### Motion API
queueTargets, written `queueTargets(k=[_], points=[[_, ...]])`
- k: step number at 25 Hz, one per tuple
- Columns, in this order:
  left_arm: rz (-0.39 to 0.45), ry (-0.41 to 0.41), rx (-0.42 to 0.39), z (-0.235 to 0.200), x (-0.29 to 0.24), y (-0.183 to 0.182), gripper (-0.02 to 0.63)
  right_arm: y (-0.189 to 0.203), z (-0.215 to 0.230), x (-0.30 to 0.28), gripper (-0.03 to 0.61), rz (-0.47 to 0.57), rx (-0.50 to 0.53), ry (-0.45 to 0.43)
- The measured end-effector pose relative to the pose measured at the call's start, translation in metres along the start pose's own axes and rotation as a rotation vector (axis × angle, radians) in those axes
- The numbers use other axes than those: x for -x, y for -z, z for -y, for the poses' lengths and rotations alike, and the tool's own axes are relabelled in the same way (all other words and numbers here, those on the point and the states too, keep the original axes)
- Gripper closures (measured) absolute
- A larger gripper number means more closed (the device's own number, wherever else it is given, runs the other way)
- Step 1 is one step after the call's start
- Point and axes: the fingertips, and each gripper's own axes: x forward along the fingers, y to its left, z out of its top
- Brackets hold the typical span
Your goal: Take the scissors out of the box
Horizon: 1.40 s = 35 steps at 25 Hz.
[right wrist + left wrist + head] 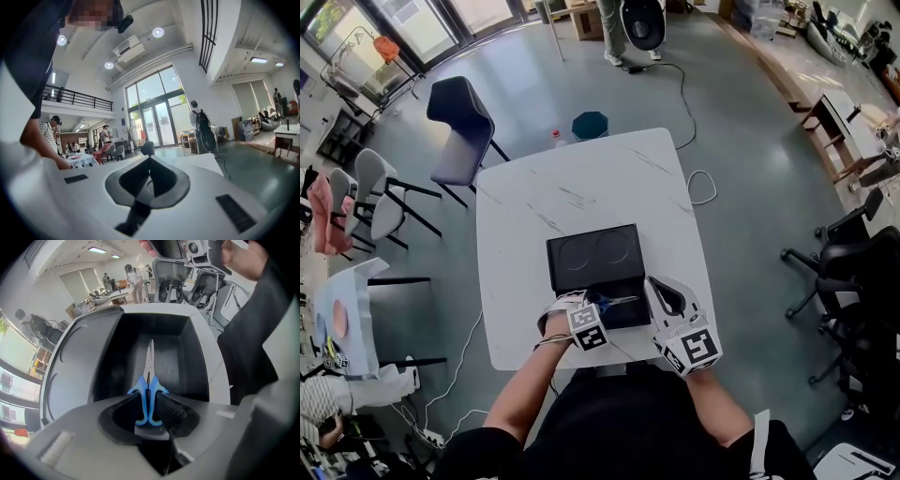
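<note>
Location: scissors (pixel 149 376) flat in black box (pixel 197 357), near side of counter (pixel 581 178). Left gripper (pixel 149 401) wide, astride blue handles, unclamped. Right gripper (pixel 150 161) narrow, empty. Likely light, rigid, slippery; clamp across both handle loops.

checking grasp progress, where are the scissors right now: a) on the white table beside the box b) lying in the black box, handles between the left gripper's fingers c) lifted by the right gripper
b: the scissors lie inside the black box, blue handles between the fingers of the left gripper, while the right gripper carries nothing.
</note>
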Motion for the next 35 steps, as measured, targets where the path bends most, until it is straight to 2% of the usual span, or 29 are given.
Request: queueTargets(k=[1,9,14,19,28,35], points=[[0.007,0.009,0.008,0.001,0.0,0.0,0.507,0.001,0.0,-0.001,0.572,0.001,-0.001,-0.003],[0.052,-0.021,0.058,0.002,0.001,0.002,0.518,-0.002,-0.004,-0.006,0.571,-0.003,0.003,-0.028],[0.07,-0.069,0.01,0.005,0.009,-0.001,0.52,0.0,-0.008,-0.005,0.572,-0.004,0.004,-0.027],[0.132,-0.118,0.022,0.002,0.028,-0.007,0.52,0.002,-0.014,-0.006,0.571,-0.001,0.004,-0.023],[0.279,-0.249,0.058,-0.015,0.081,-0.014,0.52,-0.013,-0.011,-0.009,0.572,0.026,0.043,0.023],[0.49,-0.359,0.185,-0.035,0.131,-0.021,0.52,-0.028,0.007,-0.005,0.571,0.059,0.077,0.103]])
